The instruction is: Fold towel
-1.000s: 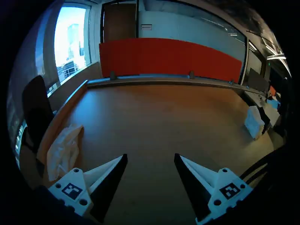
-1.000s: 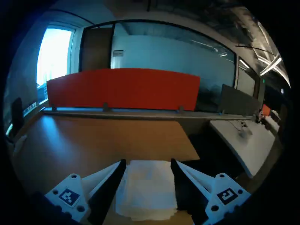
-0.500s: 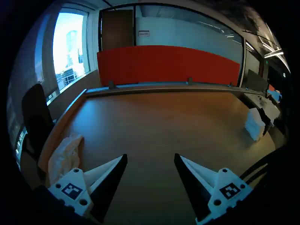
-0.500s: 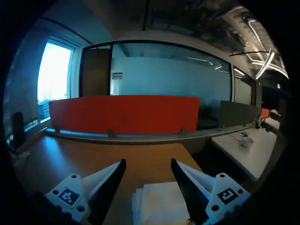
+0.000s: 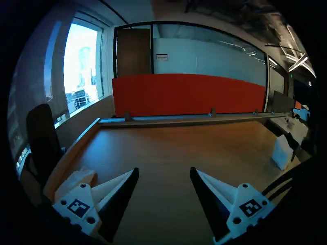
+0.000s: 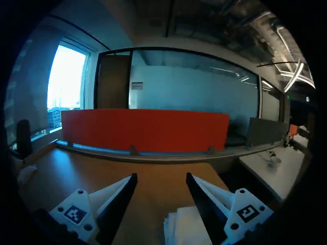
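Your left gripper (image 5: 163, 171) is spread wide with nothing between its fingers, and it hovers over the wooden table (image 5: 171, 147). The crumpled towel (image 5: 75, 179) lies at the table's left edge, just beside your left finger and partly hidden behind it. It sits against the raised wooden lip (image 5: 77, 143) that runs along that side. Beyond the lip a dark chair (image 5: 41, 136) stands below the window (image 5: 83, 73). At the opposite, right edge sits a folded white stack (image 5: 283, 152). Between the two, bare wood runs all the way to the red divider (image 5: 188, 94) along the far edge.

Your right gripper (image 6: 161, 176) is likewise spread and holds nothing. The folded white stack (image 6: 186, 224) lies low between its fingers, partly behind the right one, near the table's right-hand edge. Past that edge there is a dark gap, then a white desk (image 6: 269, 167). The crumpled towel (image 6: 26, 173) shows small at the far left.
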{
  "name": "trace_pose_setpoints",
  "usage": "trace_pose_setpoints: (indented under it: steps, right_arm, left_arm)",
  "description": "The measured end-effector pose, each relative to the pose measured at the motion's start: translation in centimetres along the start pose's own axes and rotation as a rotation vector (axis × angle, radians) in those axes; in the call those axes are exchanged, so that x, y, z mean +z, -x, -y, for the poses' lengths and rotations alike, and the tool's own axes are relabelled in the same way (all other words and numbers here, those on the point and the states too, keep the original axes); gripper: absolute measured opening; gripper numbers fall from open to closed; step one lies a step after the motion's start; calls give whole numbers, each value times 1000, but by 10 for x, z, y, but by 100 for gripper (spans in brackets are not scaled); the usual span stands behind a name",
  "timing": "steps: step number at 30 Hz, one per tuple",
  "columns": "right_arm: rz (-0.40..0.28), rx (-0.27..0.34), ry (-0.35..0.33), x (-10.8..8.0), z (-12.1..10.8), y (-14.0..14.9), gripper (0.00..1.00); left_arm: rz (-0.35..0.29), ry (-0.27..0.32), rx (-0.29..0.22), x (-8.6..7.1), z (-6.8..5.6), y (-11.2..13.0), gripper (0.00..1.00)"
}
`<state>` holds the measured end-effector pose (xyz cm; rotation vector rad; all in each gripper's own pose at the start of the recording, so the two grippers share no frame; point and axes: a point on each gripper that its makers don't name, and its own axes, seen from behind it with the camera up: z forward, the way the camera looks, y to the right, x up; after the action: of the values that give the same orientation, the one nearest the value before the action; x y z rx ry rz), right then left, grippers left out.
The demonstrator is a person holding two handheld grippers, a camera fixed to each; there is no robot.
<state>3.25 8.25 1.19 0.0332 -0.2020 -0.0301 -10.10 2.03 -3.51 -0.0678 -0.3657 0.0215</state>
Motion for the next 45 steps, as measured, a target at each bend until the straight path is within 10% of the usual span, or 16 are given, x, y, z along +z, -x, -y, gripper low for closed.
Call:
trace_pose_setpoints:
  steps: [18,45]
  right_arm:
    - [-53,13,-87,6,106,-32,92]
    - [-56,40,-85,-8,147,-57,92]
  left_arm:
    - [-167,17,-63,20,12,-64,92]
    - [-265,-20,-17,26,18,-61,92]
